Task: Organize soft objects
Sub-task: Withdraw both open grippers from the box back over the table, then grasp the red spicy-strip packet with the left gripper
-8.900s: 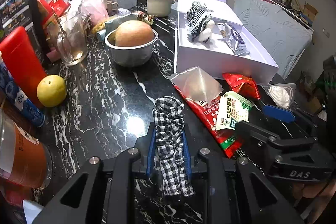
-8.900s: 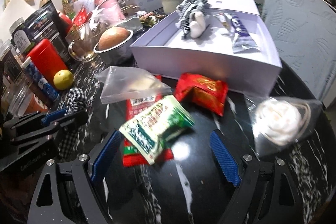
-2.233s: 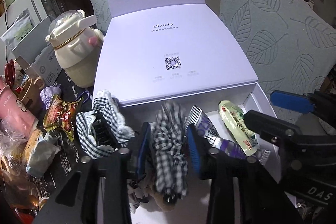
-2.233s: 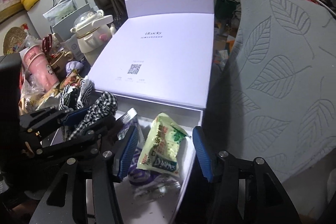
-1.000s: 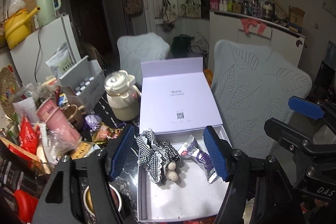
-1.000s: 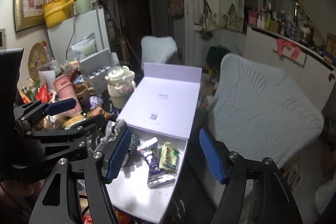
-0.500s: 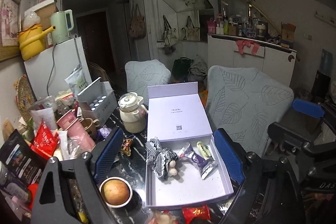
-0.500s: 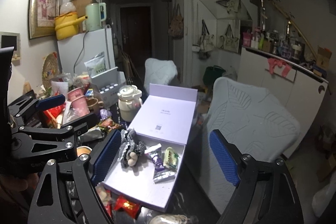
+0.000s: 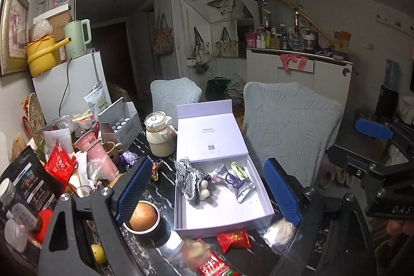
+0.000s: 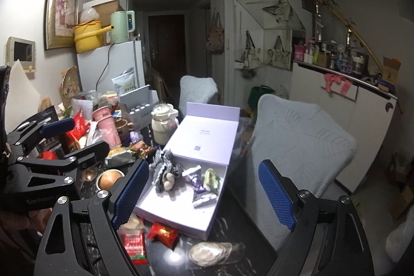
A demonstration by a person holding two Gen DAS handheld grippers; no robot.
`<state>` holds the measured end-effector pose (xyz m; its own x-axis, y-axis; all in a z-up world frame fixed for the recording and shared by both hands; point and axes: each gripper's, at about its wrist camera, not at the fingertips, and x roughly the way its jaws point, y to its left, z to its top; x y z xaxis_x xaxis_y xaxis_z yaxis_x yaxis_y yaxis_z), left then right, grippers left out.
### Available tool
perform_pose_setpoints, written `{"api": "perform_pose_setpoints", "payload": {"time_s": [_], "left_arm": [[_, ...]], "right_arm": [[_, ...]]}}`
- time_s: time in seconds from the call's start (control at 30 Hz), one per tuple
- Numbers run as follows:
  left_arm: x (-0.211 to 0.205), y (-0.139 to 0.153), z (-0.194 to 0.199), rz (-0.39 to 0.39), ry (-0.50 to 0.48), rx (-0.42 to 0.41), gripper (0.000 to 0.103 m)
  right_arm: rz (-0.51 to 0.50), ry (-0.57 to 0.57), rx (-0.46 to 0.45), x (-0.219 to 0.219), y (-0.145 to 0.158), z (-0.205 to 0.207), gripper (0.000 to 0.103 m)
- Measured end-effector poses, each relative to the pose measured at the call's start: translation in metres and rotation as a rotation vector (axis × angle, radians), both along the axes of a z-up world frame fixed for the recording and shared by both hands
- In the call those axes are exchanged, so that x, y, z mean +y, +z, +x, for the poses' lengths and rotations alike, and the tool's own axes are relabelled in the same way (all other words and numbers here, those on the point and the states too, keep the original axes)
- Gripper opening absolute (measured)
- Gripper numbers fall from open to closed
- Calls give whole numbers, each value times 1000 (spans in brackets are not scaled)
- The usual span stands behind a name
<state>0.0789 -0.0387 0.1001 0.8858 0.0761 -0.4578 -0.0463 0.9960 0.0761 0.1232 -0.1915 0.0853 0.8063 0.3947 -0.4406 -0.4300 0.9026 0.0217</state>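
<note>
Tongs first: the left gripper [image 9: 207,188] stands wide apart with nothing between its blue pads, and the right gripper [image 10: 204,194] is likewise spread and empty, both hovering back from the dark marble table [image 9: 165,188] and looking down on it. Seen from the left wrist, the white box [image 9: 261,188] lies dead ahead at twelve o'clock with its lid folded back; inside it, the checked cloth toy [image 9: 190,179] sits toward eleven o'clock and the purple sachet [image 9: 234,181] and green sachet [image 9: 239,168] toward one o'clock. Still outside the box, along its near wall, are the red snack packet [image 9: 233,238] at about six o'clock, the clear bag of white fluff [image 9: 278,229] at about five o'clock, and a long red pouch [image 9: 212,265] lower down, partly under a blurred clear bag. These leftovers are the likely next work. All look light and limp: the foil packets should crumple and slide on the glossy stone, so a pinch across the middle of the red snack packet, pads closing on its puffed body and not on a thin sealed edge, seems safest. The bag of fluff would squash easily and its film may slip; taking it by the bunched neck looks best. Neither seems fragile, though a hard squeeze could burst a sealed packet.
</note>
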Motion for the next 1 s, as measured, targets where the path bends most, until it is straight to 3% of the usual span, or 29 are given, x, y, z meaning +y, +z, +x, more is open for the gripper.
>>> {"api": "perform_pose_setpoints", "payload": {"time_s": [0.2,0.57,1.0], "left_arm": [[-8,-15,-22,5,-12,8,89],[-15,-60,-50,-31,-20,68,89],[-4,-130,-57,-103,-5,209,89]], "right_arm": [[-6,-12,0,-6,-17,-24,87],[8,22,80,-9,-71,-56,87],[25,-7,199,-18,-136,-66,87]]}}
